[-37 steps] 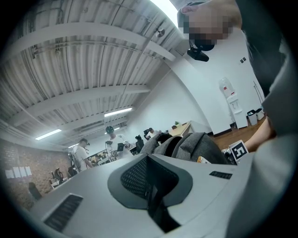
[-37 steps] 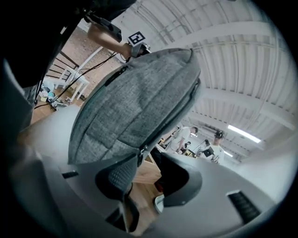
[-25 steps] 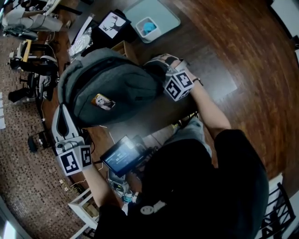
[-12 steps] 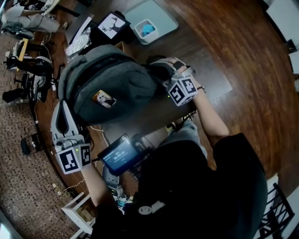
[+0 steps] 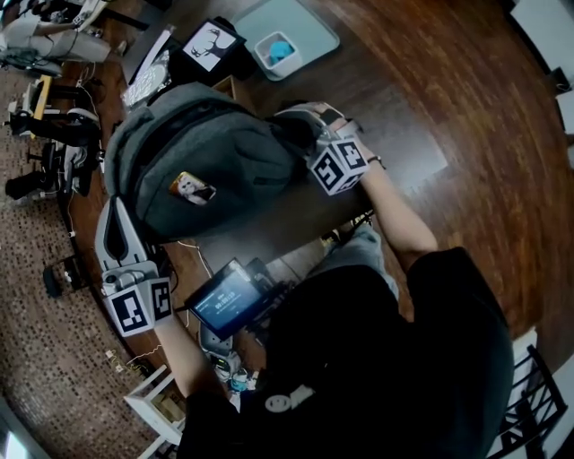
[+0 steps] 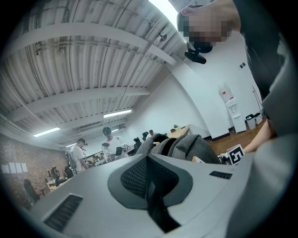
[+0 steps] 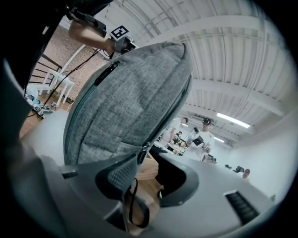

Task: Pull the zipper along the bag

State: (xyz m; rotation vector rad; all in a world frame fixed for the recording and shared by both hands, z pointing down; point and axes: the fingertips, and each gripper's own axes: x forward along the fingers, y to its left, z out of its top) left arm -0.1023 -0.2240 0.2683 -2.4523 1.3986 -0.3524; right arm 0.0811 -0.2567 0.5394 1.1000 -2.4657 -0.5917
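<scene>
A grey backpack (image 5: 206, 161) lies on the dark wooden table (image 5: 395, 99). My right gripper (image 5: 303, 121) is at the bag's right end. In the right gripper view the bag (image 7: 125, 97) fills the upper left, and its zipper slider (image 7: 142, 151) sits just ahead of the jaws. The right gripper (image 7: 146, 179) is opening: there is a clear gap, and the black pull cord (image 7: 132, 207) hangs loose in it. My left gripper (image 5: 115, 215) rests beside the bag's lower left side. Its jaws (image 6: 149, 179) are shut on nothing, with the bag (image 6: 186, 146) beyond them.
A lit tablet (image 5: 229, 296) lies near the person's body at the table's front edge. At the back stand a pale blue tray (image 5: 309, 22) with a small white box (image 5: 276, 52), and a black box with a deer picture (image 5: 211, 45). People stand in the room behind.
The right gripper has edged slightly up and left along the bag's end. The left gripper and the bag have stayed nearly in place.
</scene>
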